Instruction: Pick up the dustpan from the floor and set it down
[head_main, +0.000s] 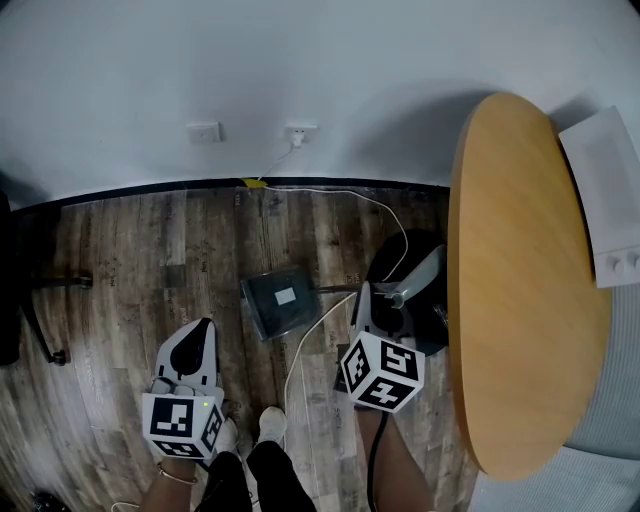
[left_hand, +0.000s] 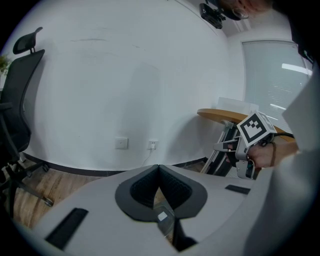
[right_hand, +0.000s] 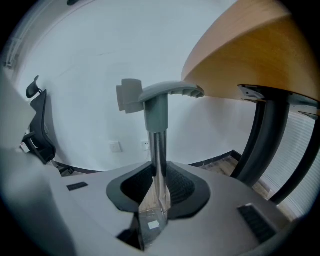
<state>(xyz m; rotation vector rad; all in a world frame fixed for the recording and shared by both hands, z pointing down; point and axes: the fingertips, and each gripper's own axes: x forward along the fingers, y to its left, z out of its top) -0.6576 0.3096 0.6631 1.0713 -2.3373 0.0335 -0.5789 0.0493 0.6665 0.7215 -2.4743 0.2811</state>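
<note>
Right tongs: pinching the pole of the dustpan, pads on bare metal well below the grip.
Left tongs: pressed together, nothing between them; lower left of the head view, well apart from the dustpan.
Dustpan: flat on the floor at the centre of the head view, pole slanting right up to the pinch, near the table.
Handling: probably light and stiff. The weight sits low, so it may swing under the pole, and the smooth tube looks slippery.
Hold: the pole serves; nearer the grip's collar would likely check any slide.
Hazard: cable near the dustpan; table edge above the grip.
</note>
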